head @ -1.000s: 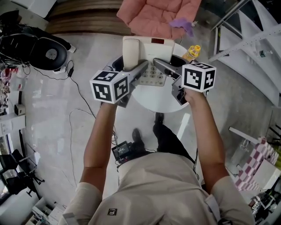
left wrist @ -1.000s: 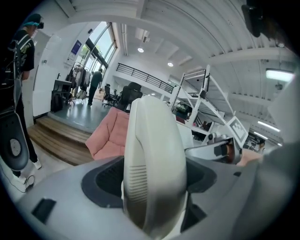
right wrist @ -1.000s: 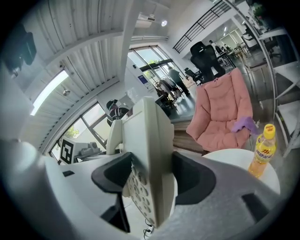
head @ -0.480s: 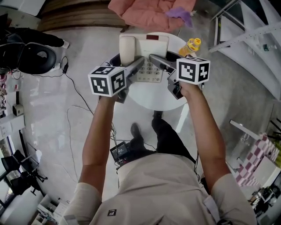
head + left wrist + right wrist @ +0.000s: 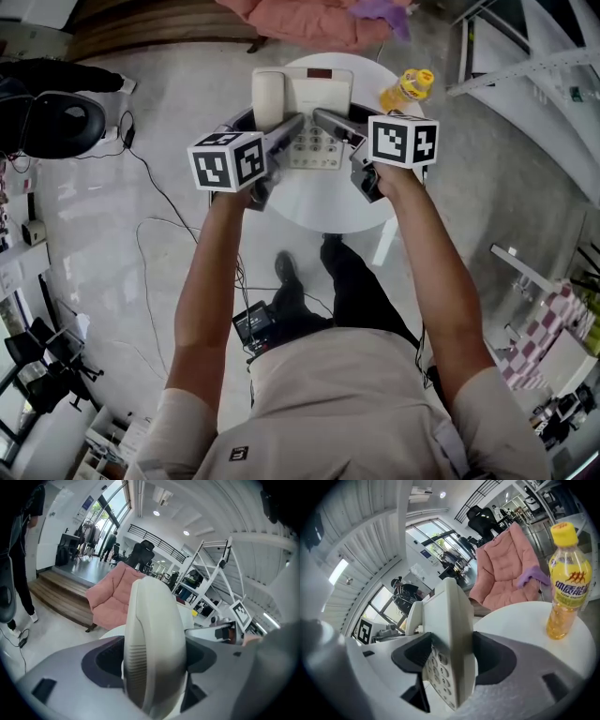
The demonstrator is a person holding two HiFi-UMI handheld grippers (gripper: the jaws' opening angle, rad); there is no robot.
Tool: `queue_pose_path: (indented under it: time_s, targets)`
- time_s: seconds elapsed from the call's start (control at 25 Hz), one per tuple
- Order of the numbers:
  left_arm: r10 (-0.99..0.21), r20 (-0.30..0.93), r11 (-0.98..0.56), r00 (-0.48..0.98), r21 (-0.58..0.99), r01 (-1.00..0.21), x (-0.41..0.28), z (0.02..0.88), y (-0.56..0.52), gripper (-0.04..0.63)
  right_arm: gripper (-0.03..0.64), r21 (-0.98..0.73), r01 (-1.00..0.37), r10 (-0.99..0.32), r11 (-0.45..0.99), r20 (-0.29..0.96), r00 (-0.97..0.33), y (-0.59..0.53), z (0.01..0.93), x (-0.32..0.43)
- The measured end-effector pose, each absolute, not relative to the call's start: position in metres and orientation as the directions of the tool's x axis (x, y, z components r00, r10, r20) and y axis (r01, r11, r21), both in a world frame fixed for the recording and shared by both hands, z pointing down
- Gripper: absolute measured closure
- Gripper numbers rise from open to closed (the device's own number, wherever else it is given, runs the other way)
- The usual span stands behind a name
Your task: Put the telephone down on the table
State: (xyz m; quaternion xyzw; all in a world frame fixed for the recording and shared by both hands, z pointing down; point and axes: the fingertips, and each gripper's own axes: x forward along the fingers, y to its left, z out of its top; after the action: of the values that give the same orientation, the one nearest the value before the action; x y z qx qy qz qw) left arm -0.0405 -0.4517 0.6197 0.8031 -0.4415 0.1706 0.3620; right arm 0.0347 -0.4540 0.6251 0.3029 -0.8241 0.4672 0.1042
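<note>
A cream desk telephone [image 5: 314,117] with a keypad hangs over the round white table [image 5: 323,202], held from both sides. My left gripper [image 5: 286,131] is shut on its handset side; the handset [image 5: 152,644] fills the gap between those jaws. On the phone's right edge my right gripper [image 5: 328,122] is shut, and the keypad body [image 5: 450,653] stands edge-on between its jaws. Whether the phone touches the tabletop I cannot tell.
A yellow drink bottle [image 5: 405,89] [image 5: 567,583] stands on the table [image 5: 520,620] right of the phone. Beyond the table is a pink armchair [image 5: 309,19] [image 5: 112,592] with a purple cloth. Cables and a dark office chair [image 5: 56,122] are on the floor at left.
Both grippers have carried the phone forward and it now sits higher in the head view, over the table's far part. The grip on it is unchanged.
</note>
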Motion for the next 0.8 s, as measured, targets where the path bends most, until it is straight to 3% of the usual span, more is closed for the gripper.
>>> queue_pose_path:
  time_s: [0.8]
  targets:
    - [-0.505, 0.660, -0.219, 0.556, 0.525, -0.822, -0.036, 0.734, -0.463, 0.244, 0.353, -0.726, -0.628, -0.375, 0.279, 0.520, -0.767, -0.471, 0.733, 0.036]
